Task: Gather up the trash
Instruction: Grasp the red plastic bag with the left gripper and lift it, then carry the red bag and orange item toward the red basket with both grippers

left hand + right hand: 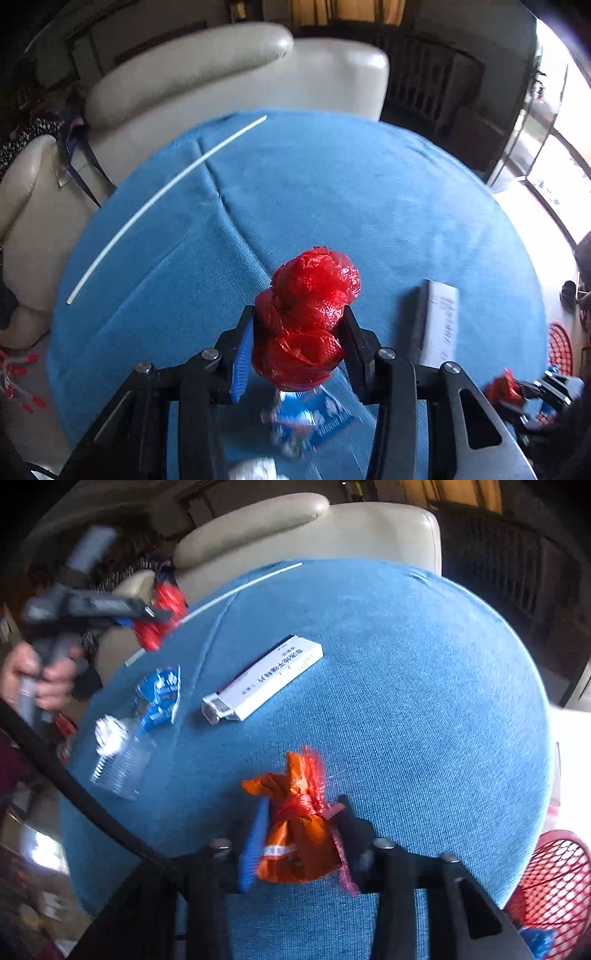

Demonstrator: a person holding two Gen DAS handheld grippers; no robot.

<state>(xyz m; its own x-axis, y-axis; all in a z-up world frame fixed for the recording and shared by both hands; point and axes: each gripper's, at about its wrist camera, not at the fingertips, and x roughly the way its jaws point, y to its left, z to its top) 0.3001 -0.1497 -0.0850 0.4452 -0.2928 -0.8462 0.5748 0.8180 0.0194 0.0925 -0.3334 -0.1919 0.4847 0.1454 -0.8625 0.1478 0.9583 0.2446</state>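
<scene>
**Both grippers clamped on trash above the blue desk**

Left wrist view: the left gripper [300, 334] has its jaws clamped on a red crumpled plastic bag [308, 317], held above the blue-clothed desk [332, 192]. Below it lies a blue wrapper [310, 417]; a white box [437, 321] sits toward the right edge and a white straw [162, 203] runs along the far left edge.

Right wrist view: the right gripper [299, 834] has its jaws clamped on an orange wrapper tied with red netting [297, 830], near the desk's front edge. A red mesh basket [554, 878] stands off the right edge. A hand [40, 679] holds the left gripper at far left.
</scene>
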